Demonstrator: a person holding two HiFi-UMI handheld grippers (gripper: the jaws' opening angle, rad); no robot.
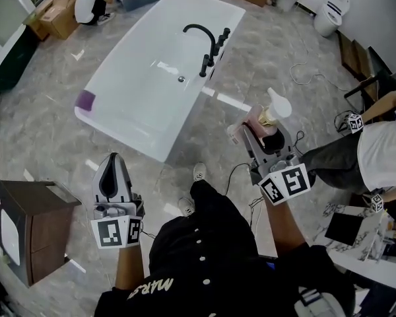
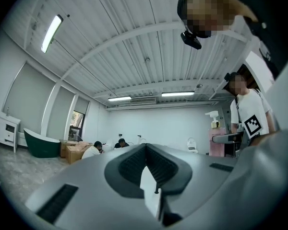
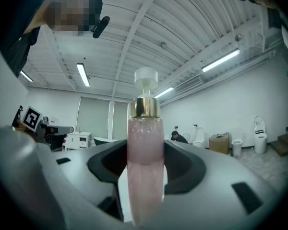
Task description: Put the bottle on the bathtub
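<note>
Bottle [image 3: 145, 143] sits upright, clenched in the right gripper [image 1: 263, 132] (pump head up), off any surface. The bathtub [image 1: 142, 94] lies ahead-left of it, well apart, so carrying and placing are likely left. The left gripper [image 1: 113, 160] is closed on nothing.

The bottle [image 3: 145, 147], pink with a gold collar and white pump, is clamped between the jaws of the right gripper [image 3: 145, 190]. The white bathtub [image 1: 129, 125] is located far left, apart from it.
</note>
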